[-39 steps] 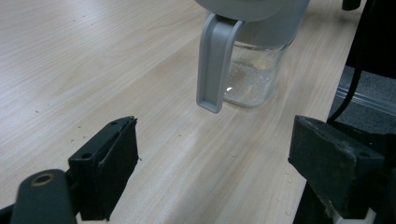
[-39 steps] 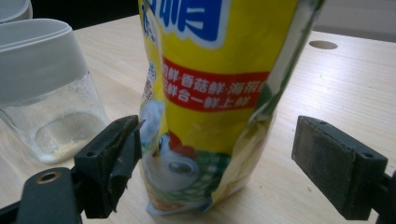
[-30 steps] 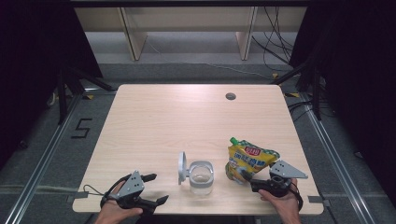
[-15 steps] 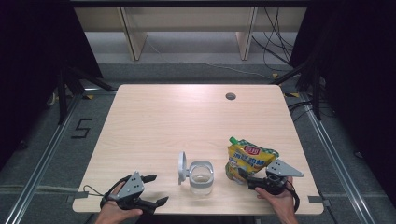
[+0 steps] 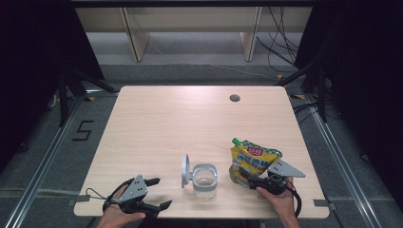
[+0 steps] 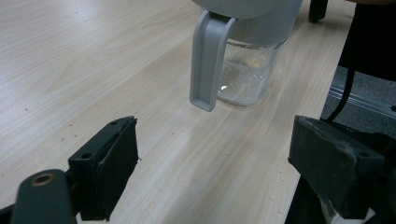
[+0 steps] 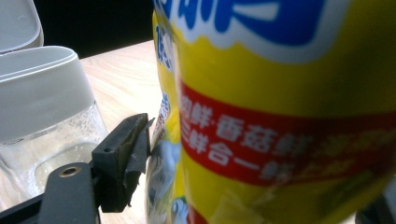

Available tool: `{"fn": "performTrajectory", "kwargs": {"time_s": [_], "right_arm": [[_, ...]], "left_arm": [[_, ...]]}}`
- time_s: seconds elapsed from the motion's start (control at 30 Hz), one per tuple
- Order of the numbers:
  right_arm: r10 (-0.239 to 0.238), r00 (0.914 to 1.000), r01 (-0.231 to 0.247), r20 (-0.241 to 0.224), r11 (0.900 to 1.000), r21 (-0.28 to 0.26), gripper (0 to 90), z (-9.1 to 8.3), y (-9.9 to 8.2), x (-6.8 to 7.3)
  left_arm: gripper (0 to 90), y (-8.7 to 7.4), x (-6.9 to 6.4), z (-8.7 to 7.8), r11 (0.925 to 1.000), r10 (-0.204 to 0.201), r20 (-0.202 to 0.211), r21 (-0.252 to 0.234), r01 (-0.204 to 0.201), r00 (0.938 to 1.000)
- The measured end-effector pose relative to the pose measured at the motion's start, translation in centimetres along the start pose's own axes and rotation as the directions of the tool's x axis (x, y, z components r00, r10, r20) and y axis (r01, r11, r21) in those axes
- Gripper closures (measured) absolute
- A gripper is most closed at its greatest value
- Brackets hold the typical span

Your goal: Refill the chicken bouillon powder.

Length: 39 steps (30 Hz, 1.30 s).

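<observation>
The right gripper (image 5: 256, 181), lower right of the high view, has its black jaws around the lower edge of a glossy yellow pouch (image 5: 252, 161) with a green spout, a red band and printed characters. The jaws have just been closing; in the right gripper view the left pad touches the crinkled film, while the other pad is hidden. Just left of the pouch stands a clear glass jar (image 5: 205, 179) with a grey plastic collar and a flipped-up lid. The left gripper (image 5: 158, 192), lower left, holds its rubber-padded jaws wide apart over the pale wood-grain table (image 5: 190, 123), empty.
</observation>
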State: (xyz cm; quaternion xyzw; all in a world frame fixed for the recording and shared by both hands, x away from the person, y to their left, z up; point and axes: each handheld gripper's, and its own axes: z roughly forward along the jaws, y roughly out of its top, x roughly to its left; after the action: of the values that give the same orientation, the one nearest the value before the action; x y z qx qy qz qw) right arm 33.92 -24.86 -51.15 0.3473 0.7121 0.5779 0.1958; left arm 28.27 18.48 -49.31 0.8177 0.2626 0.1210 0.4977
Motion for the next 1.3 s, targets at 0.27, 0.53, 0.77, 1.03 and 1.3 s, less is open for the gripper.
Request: {"fn": "performTrajectory", "kwargs": {"time_s": [0.27, 0.53, 0.77, 1.03, 1.3], "right_arm": [[-0.017, 0.9995, 0.019, 0.028, 0.9978, -0.064, 25.6, 0.7, 0.1, -0.3], [-0.006, 0.9998, 0.007, 0.017, 0.9975, -0.070, 31.2, 0.8, 0.4, -0.4], [-0.027, 0.9995, 0.029, 0.017, 0.9963, -0.081, 38.9, 0.9, 0.7, -0.5], [-0.007, 0.9997, 0.005, -0.023, 0.9969, -0.078, 53.9, 0.9, 1.0, 0.1], [-0.003, 1.0000, 0.003, -0.008, 0.9975, -0.071, 56.8, 0.7, 1.5, 0.7]], "left_arm": [[15.1, 0.0, 0.0, 0.0, 1.0000, -0.003, -0.001, 0.003, 0.003, 1.0000], [15.1, 0.0, 0.0, 0.0, 1.0000, 0.001, -0.006, 0.000, -0.001, 1.0000], [15.1, 0.1, 0.2, 0.0, 0.9993, 0.038, -0.004, 0.006, -0.038, 0.9993], [15.1, 0.1, -0.1, 0.0, 0.9999, 0.002, -0.009, -0.010, -0.002, 1.0000], [15.1, 0.1, 0.0, -0.1, 0.9999, 0.004, -0.012, -0.012, -0.004, 0.9999]]}}
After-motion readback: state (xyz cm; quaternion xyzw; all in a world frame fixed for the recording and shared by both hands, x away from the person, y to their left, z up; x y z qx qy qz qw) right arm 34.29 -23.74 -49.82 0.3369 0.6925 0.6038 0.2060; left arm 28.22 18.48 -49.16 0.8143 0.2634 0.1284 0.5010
